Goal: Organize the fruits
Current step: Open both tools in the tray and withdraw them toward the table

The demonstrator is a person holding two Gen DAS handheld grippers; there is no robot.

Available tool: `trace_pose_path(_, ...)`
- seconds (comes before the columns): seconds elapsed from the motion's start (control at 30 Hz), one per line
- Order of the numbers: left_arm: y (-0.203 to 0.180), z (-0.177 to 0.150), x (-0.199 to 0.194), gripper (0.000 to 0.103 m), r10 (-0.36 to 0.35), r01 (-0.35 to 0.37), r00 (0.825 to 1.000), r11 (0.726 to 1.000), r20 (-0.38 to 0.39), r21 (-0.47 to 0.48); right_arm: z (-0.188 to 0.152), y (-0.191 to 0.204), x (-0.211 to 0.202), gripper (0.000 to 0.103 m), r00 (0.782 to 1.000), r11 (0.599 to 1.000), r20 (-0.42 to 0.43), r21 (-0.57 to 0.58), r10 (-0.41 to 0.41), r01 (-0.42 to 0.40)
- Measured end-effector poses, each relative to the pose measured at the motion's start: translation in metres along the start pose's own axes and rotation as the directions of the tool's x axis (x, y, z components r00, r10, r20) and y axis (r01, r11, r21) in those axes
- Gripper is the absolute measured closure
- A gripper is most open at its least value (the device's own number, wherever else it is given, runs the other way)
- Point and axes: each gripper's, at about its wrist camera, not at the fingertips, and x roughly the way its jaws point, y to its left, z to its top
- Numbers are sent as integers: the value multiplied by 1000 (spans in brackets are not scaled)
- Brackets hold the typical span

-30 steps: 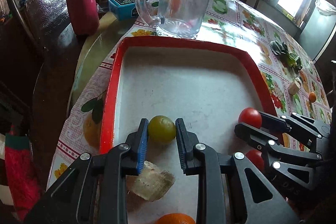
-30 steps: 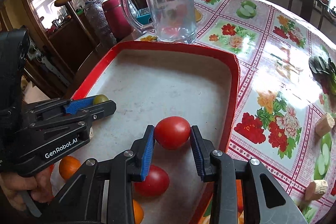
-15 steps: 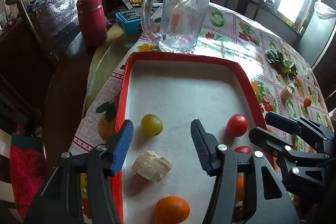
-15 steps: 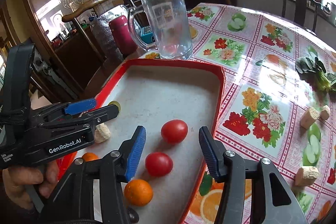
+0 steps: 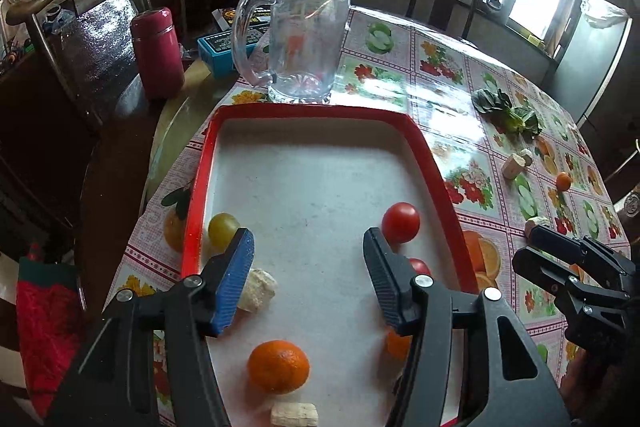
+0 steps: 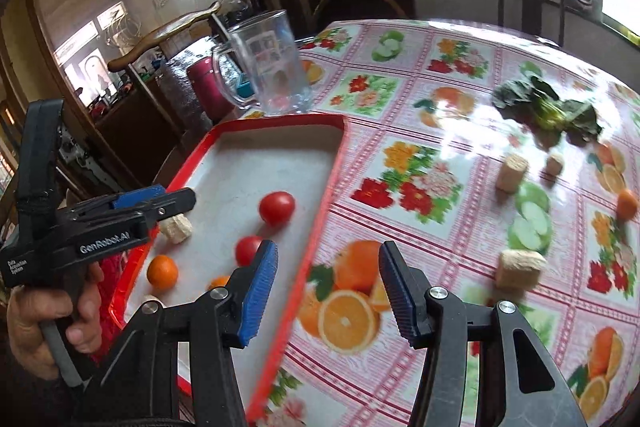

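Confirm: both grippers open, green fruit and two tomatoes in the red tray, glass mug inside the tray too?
Not quite. The glass mug stands on the tablecloth just beyond the red tray, as the left wrist view shows. The rest holds: left gripper and right gripper open, green fruit and both tomatoes in the tray.

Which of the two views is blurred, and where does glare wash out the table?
Right wrist view: motion blur smears the leafy greens and cork pieces on the tablecloth; window light blows out the far right. Left wrist view: sharp, with glare on the tablecloth beyond the red tray and reflections on the glass mug. Both views bend straight lines at the edges.
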Motion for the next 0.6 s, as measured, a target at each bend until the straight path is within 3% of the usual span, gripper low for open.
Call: trace_pose_path(0.6,-98,-13,-2,47,-119,122,992,985,-31,119,-47,-122,-68,49,987,967,38,210,-155,143)
